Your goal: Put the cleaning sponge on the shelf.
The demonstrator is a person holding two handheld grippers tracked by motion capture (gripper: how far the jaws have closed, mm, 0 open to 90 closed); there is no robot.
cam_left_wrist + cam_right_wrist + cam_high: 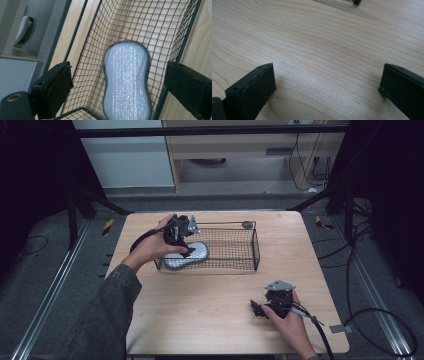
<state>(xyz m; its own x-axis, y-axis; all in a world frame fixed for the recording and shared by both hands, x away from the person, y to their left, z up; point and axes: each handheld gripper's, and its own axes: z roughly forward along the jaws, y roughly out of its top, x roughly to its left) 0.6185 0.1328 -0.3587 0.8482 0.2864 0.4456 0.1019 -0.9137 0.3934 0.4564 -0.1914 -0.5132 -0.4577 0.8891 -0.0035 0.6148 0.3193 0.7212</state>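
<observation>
left gripper point(117, 85) spread over sponge point(127, 80) (end cut off) | right gripper point(327, 87) spread

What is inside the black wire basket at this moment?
Inside the wire basket lies one silver-grey scrubbing pad, flat near its left end. The left claw hovers open above it. The wooden table shows through the mesh; what the pad covers stays hidden.

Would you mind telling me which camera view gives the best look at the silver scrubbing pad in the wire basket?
The left gripper view shows the scrubbing pad best: close, with its glittery weave and grey edge clear. In the high view it is small and partly covered by the left gripper. The right gripper view faces bare table.
</observation>
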